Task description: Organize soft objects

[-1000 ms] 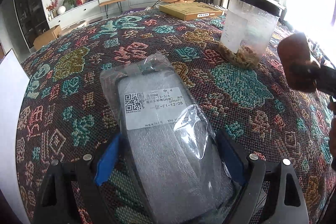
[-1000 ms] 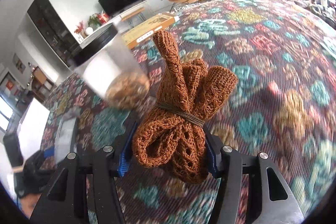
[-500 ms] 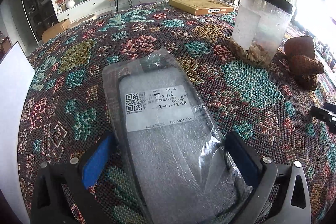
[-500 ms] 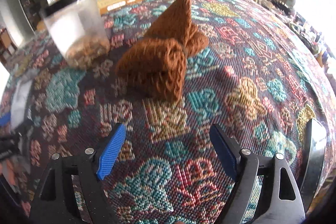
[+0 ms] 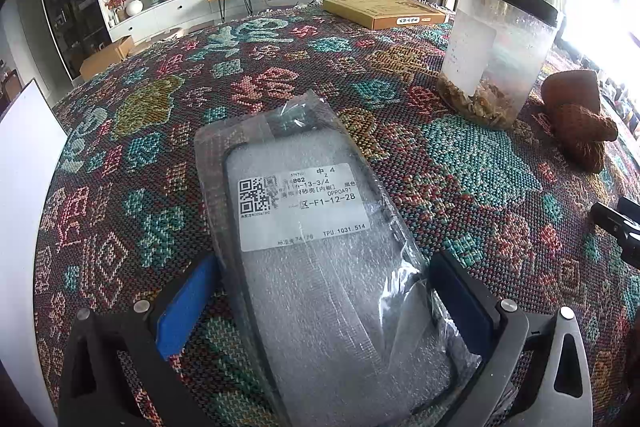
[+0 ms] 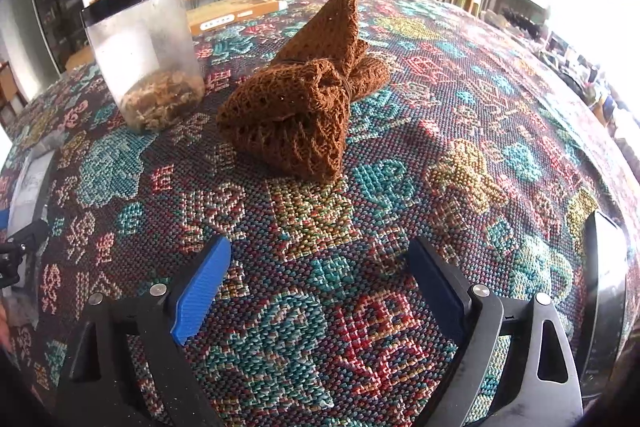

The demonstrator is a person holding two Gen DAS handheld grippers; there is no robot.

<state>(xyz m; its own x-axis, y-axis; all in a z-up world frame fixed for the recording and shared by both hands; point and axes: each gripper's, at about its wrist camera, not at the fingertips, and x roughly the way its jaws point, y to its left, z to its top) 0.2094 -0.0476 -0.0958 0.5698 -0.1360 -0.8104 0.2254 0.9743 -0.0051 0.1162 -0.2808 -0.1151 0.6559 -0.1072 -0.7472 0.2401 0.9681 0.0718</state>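
A brown knitted bundle (image 6: 304,107) tied with a band lies on the patterned tablecloth, ahead of my right gripper (image 6: 320,279), which is open and empty. It also shows in the left wrist view (image 5: 576,119) at far right. A phone case in a clear plastic bag (image 5: 316,251) with a white label lies flat between the spread fingers of my left gripper (image 5: 324,303), which is open around it. The bag's edge also shows in the right wrist view (image 6: 30,183) at far left.
A clear jar with a black lid (image 5: 500,55) holding dried bits stands left of the bundle; it also shows in the right wrist view (image 6: 148,51). A flat cardboard box (image 5: 384,11) lies at the table's far edge. A white board (image 5: 24,211) stands at left.
My right gripper let go of the knitted bundle, which now lies on the table, and drew back from it. My left gripper opened wider around the bagged case.
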